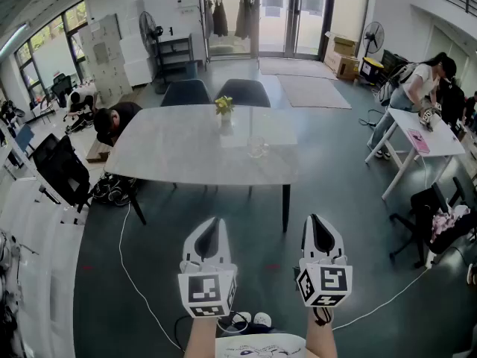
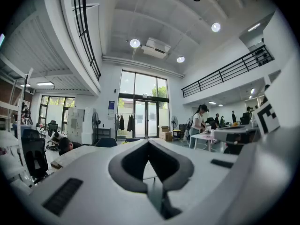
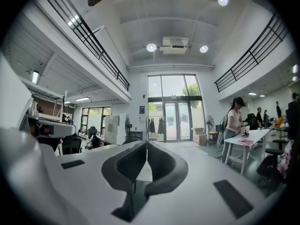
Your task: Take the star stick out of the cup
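Observation:
A grey-topped table (image 1: 179, 151) stands a few steps ahead of me. On its far middle a small pale cup (image 1: 224, 121) holds a yellow-topped stick (image 1: 223, 104); its shape is too small to make out. A clear glass (image 1: 256, 148) sits nearer, to the right. My left gripper (image 1: 215, 222) and right gripper (image 1: 317, 219) hang side by side low in the head view, well short of the table. Both are shut with nothing between the jaws. In the left gripper view the left gripper's (image 2: 149, 143) tips meet, and the right gripper's (image 3: 146, 144) tips meet in its own view.
Two dark chairs (image 1: 212, 93) stand behind the table. A person (image 1: 113, 120) crouches at its left end, near a black office chair (image 1: 61, 171). A white desk (image 1: 428, 136) with a person (image 1: 414, 92) leaning over it is at the right. Cables (image 1: 130, 274) run across the floor.

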Available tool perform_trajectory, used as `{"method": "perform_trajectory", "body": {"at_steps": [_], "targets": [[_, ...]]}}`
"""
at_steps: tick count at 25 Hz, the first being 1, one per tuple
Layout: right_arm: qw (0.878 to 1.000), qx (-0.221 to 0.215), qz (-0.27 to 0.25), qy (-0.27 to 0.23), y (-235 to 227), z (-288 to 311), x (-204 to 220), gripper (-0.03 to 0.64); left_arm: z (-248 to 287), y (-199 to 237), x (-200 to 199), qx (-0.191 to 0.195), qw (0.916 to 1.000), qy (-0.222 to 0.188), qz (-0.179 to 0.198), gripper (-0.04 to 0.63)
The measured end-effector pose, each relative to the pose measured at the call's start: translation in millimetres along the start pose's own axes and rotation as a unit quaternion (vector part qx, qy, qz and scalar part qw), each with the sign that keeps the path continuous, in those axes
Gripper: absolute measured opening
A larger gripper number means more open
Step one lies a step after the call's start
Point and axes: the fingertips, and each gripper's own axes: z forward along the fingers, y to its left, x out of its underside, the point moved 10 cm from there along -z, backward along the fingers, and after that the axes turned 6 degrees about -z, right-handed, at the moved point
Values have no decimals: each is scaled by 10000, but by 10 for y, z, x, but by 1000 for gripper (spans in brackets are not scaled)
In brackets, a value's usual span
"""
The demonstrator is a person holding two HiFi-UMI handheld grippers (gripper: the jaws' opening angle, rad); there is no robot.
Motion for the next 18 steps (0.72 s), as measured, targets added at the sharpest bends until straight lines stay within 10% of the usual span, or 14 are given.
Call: {"method": "perform_trajectory", "body": {"at_steps": [18], "targets": [[10000, -31, 48, -62, -10, -18, -52, 25, -32, -16, -45, -37, 10000, -46, 10, 0]]}}
